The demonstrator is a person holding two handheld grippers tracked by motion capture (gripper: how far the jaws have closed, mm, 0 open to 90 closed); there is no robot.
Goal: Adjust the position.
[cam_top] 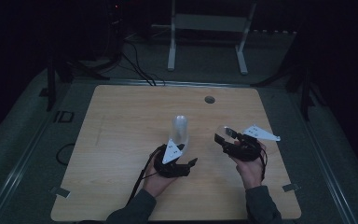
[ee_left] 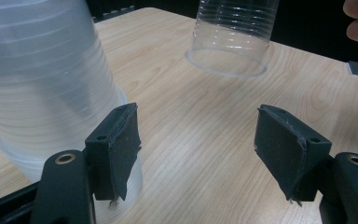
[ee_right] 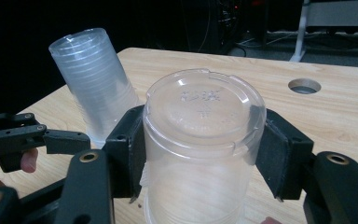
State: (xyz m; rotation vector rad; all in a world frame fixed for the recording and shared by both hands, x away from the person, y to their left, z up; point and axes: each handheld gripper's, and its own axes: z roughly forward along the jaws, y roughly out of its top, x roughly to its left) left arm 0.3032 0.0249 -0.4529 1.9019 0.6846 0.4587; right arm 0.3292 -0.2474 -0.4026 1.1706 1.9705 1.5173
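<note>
While our right gripper [ee_right: 200,154] clasped a single cup [ee_right: 200,140], the stack of cups [cam_top: 179,129] stood upright left of it, beside our left gripper's [ee_left: 196,149] open jaws.

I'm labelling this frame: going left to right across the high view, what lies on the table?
Left gripper → stack of clear cups → single clear cup in the right gripper.

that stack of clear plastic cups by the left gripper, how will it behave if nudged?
The stack of cups is tall, narrow and already leaning, so it will likely tip. Thin clear plastic suggests it is light and slides easily. Ribbed walls probably flex under a squeeze.
</note>
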